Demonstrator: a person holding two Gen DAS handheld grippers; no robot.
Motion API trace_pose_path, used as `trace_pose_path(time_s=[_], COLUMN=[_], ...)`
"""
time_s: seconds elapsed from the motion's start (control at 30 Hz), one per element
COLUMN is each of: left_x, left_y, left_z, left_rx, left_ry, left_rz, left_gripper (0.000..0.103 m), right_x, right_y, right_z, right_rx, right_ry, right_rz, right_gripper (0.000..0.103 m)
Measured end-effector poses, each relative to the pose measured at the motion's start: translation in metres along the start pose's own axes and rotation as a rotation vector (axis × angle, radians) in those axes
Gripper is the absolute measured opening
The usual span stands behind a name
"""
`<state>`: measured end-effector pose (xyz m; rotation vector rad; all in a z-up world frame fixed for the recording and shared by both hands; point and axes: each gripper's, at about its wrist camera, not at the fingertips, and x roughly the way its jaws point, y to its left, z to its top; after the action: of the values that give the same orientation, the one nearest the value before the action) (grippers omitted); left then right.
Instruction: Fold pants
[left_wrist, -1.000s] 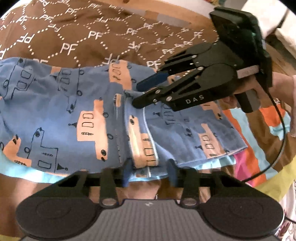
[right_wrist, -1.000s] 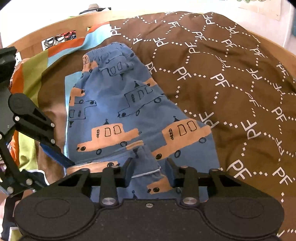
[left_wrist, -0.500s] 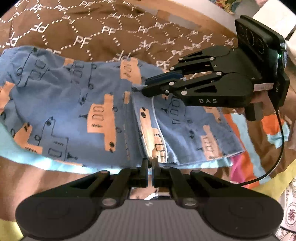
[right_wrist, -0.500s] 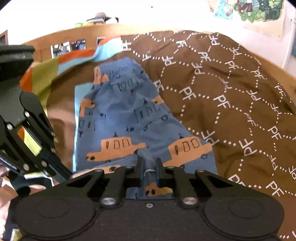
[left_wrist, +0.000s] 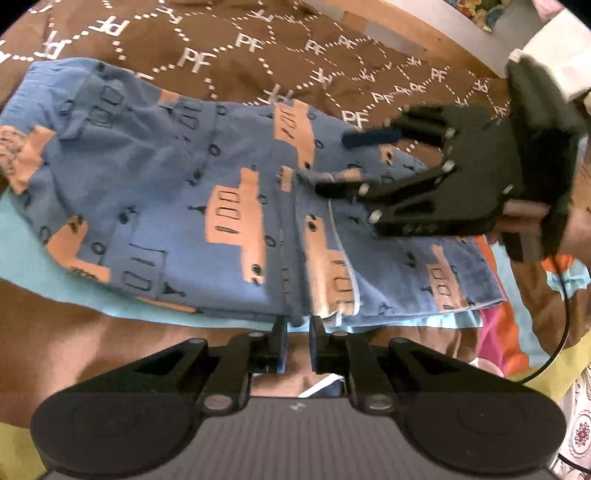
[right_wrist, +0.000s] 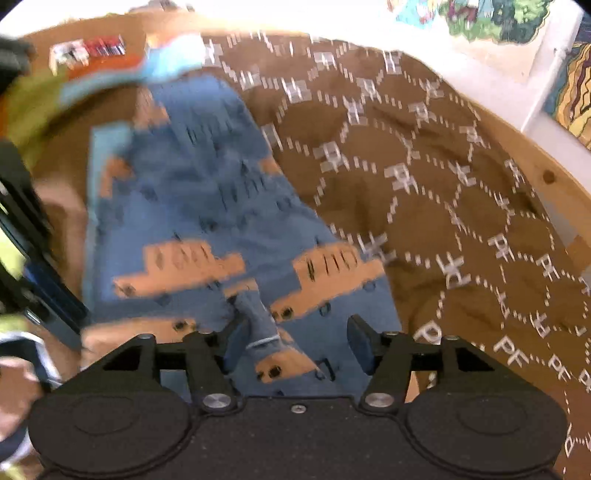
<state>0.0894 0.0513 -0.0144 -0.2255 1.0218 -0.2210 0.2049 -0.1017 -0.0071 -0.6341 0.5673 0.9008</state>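
Blue car-print pants on a brown blanket, one gripper near each edge

The pants (left_wrist: 229, 206) lie spread flat on the brown blanket (left_wrist: 258, 48) patterned with white letters, a fold ridge running across their middle. The left gripper (left_wrist: 297, 341) has its fingers nearly together at the near hem, a small gap visible; whether they pinch cloth cannot be told. The right gripper (right_wrist: 297, 341) has its fingers wide apart over a raised tuck of fabric.

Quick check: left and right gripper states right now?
Left gripper: shut on the pants edge.
Right gripper: open, pants fabric lying loose between its fingers.
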Motion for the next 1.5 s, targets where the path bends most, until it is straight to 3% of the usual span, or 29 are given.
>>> trace_pose_path(time_s=[0.1, 0.17, 0.2, 0.27, 0.43, 0.6, 0.63, 0.67, 0.7, 0.97, 1.13, 1.3, 1.37, 1.5], left_x=[-0.012, -0.027, -0.035, -0.054, -0.085, -0.091, -0.09, -0.088, -0.085, -0.067, -0.062, -0.061, -0.059, -0.057], left_y=[0.011, 0.02, 0.025, 0.036, 0.068, 0.098, 0.104, 0.109, 0.115, 0.157, 0.166, 0.156, 0.147, 0.131], left_z=[-0.002, -0.003, -0.004, -0.005, 0.01, 0.036, 0.04, 0.044, 0.05, 0.07, 0.075, 0.075, 0.075, 0.079], left_rx=[-0.021, -0.035, -0.043, -0.042, -0.032, -0.019, -0.016, -0.013, -0.014, -0.17, -0.222, -0.183, -0.16, -0.139], left_ry=[-0.05, -0.108, -0.145, -0.22, -0.336, -0.392, -0.39, -0.382, -0.371, -0.331, -0.324, -0.324, -0.315, -0.291], left_rz=[0.015, 0.03, 0.048, 0.062, 0.196, 0.283, 0.282, 0.273, 0.257, 0.087, 0.049, 0.112, 0.171, 0.242], left_gripper=[0.023, 0.062, 0.069, 0.074, 0.082, 0.075, 0.066, 0.057, 0.056, 0.055, 0.055, 0.052, 0.031, 0.021], right_x=[0.002, -0.007, -0.015, -0.03, -0.061, -0.071, -0.071, -0.07, -0.069, -0.059, -0.053, -0.049, -0.041, -0.035], right_y=[0.004, 0.005, 0.007, 0.013, 0.032, 0.061, 0.067, 0.071, 0.074, 0.065, 0.058, 0.057, 0.061, 0.062], right_z=[-0.002, -0.002, -0.003, -0.004, -0.01, -0.02, -0.021, -0.021, -0.022, -0.022, -0.028, -0.03, -0.031, -0.033], right_rx=[0.04, 0.059, 0.067, 0.08, 0.171, 0.165, 0.147, 0.127, 0.115, 0.23, 0.292, 0.309, 0.272, 0.27], right_ry=[-0.02, -0.047, -0.071, -0.107, -0.122, -0.104, -0.099, -0.097, -0.096, -0.086, -0.068, -0.055, -0.018, 0.005], right_rz=[-0.034, -0.06, -0.083, -0.12, -0.127, -0.057, -0.055, -0.052, -0.049, -0.023, -0.023, -0.094, -0.135, -0.153], right_gripper=[0.067, 0.078, 0.08, 0.09, 0.096, 0.097, 0.097, 0.097, 0.097, 0.097, 0.097, 0.099, 0.102, 0.102])
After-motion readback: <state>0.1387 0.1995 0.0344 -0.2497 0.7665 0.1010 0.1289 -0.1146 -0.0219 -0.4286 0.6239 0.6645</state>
